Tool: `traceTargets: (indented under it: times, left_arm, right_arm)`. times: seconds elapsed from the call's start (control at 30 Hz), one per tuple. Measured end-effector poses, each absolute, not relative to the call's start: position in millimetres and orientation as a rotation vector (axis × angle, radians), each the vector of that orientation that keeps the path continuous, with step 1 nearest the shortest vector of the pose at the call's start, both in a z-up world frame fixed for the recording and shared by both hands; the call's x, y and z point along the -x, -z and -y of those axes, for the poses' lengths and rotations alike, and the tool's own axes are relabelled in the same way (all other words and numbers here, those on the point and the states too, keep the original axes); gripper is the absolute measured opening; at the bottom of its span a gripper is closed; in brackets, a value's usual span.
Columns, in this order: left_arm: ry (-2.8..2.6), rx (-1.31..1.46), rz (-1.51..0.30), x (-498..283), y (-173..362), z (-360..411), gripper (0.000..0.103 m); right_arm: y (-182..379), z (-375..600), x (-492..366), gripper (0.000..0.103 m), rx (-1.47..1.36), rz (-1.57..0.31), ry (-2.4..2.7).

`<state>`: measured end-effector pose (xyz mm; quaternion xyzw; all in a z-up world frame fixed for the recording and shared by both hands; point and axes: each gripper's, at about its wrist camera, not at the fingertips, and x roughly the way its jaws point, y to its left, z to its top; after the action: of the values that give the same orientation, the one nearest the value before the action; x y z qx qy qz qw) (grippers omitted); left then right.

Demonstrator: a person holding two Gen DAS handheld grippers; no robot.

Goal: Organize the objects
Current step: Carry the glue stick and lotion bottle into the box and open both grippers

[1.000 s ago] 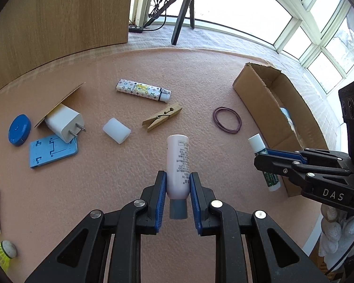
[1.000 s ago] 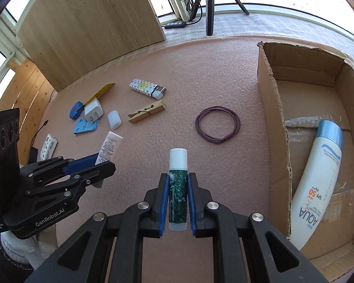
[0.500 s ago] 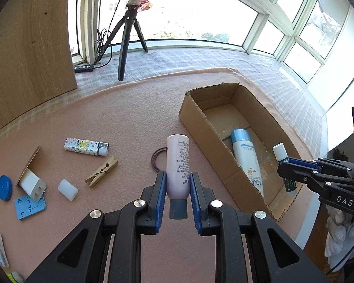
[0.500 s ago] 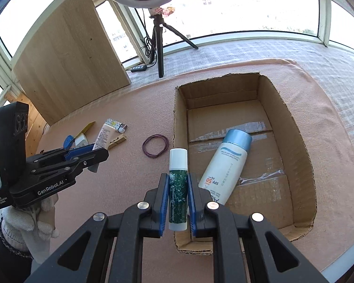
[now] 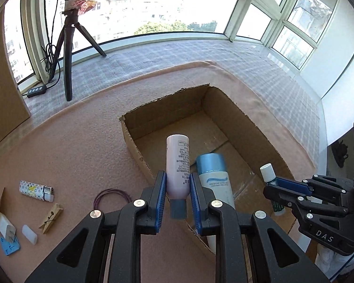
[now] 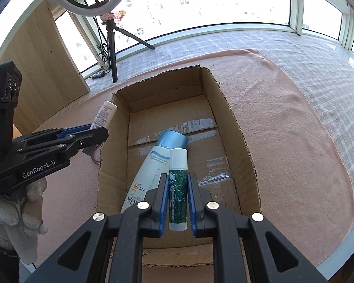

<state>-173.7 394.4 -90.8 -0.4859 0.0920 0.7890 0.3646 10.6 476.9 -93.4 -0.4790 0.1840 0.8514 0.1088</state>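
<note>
My left gripper is shut on a pale pink tube with a grey cap, held above the left wall of the open cardboard box. My right gripper is shut on a green lip balm stick with a white cap, held over the box. A white sunscreen bottle with a blue cap lies inside the box; it also shows in the left wrist view. The right gripper shows in the left wrist view, and the left gripper in the right wrist view.
On the pink mat left of the box lie a purple rubber band, a patterned lighter, a wooden clothespin, a white block, a charger and a blue plate. A tripod stands by the window.
Both grippers have moved right and forward from the mat to the box, still holding the pink tube and the lip balm. The box now fills the middle of both views.
</note>
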Motion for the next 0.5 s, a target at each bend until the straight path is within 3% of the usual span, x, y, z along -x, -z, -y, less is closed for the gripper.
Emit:
traceTargets:
  times: [0.27,0.3,0.33,0.4,0.5]
  left_arm:
    - [-1.989,1.257,-0.273,169,101,-413,0.022]
    - [-1.983,1.250,-0.279,168,100,-414,0.028]
    - [-1.991,1.241,-0.288,167,99,-414,0.051]
    - [-2.022,1.202,-0.284,163,93,-411,0.076]
    - [-2.039,1.177,-0.301,160,88,-410,0.076]
  right_arm:
    - [99,-485,-11,0.015,1.419,-0.544,-2.509]
    - [98,-485,-12,0.020,1.415,-0.542,-2.519]
    - [97,-484,-12,0.039,1.421,-0.533,-2.525]
    - [95,-481,-13,0.072,1.411,-0.495,-2.534]
    - [92,-477,-15,0.074,1.377,-0.429,-2.529]
